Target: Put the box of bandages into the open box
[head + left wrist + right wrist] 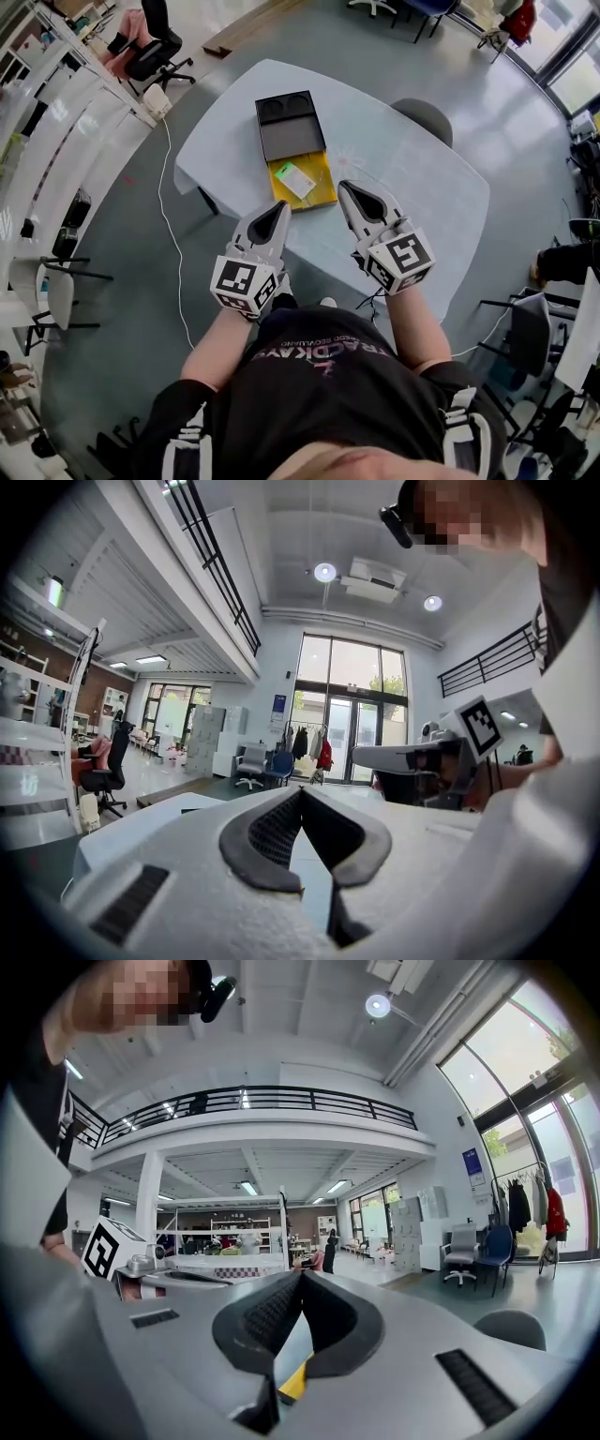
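On the pale table [412, 169] lies the open box [324, 184]: a yellow tray with its black lid [291, 127] flipped back behind it. The white and green box of bandages [295, 179] lies inside the yellow tray. My left gripper [279, 205] hovers at the table's near edge, just short of the tray, shut and empty. My right gripper [345, 187] is beside the tray's right corner, also shut with nothing held. In the left gripper view the jaws [301, 790] meet at their tips; in the right gripper view the jaws [301, 1277] meet too, with a sliver of yellow tray [295, 1382] below them.
A grey chair [427, 117] is tucked in at the table's far side. A white cable [169, 206] runs across the floor on the left, near a black office chair [155, 52]. More chairs stand at the right [525, 328].
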The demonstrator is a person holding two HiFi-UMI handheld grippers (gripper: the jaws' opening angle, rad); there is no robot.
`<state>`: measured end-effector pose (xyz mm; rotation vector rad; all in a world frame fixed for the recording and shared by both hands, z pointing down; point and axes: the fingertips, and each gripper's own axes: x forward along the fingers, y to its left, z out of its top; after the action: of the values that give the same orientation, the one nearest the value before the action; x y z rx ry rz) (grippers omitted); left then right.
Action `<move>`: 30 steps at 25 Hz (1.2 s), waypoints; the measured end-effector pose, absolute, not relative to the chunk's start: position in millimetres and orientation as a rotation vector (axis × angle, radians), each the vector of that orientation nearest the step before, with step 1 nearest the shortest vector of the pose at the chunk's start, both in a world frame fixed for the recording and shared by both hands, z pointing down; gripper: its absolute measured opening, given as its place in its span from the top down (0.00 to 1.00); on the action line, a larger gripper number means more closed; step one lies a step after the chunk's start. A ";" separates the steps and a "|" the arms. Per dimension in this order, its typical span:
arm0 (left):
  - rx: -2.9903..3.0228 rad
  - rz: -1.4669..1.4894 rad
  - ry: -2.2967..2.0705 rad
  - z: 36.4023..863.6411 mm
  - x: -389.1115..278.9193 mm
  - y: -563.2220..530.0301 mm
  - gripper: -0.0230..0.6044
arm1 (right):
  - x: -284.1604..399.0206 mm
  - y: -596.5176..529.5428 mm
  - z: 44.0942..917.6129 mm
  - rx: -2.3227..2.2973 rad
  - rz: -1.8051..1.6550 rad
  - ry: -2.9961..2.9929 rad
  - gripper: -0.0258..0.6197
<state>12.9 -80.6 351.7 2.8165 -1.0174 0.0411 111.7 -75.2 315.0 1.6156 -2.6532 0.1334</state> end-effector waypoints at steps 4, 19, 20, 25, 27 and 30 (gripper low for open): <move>2.821 0.040 -1.027 349.2 12.1 -66.8 0.94 | 110.6 -61.9 314.4 1.615 0.136 -2.663 0.94; 2.829 0.044 -1.047 347.1 13.9 -39.3 0.94 | 102.2 -35.8 317.3 1.560 0.144 -2.684 0.94; 2.829 0.044 -1.046 347.5 14.3 -38.6 0.94 | 102.5 -35.0 317.3 1.560 0.143 -2.685 0.94; 2.829 0.041 -1.040 348.6 17.3 -35.1 0.94 | 103.9 -30.9 319.6 1.556 0.144 -2.680 0.94; 2.832 0.039 -1.036 347.7 18.4 -33.7 0.94 | 104.5 -29.3 320.5 1.558 0.150 -2.679 0.94; 2.836 0.038 -1.035 345.8 18.0 -31.3 0.94 | 103.8 -27.1 319.8 1.560 0.152 -2.682 0.94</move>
<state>18.0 -31.3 345.8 2.8357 -1.0348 0.0375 103.8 -27.1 319.8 1.5596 -2.6816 0.1522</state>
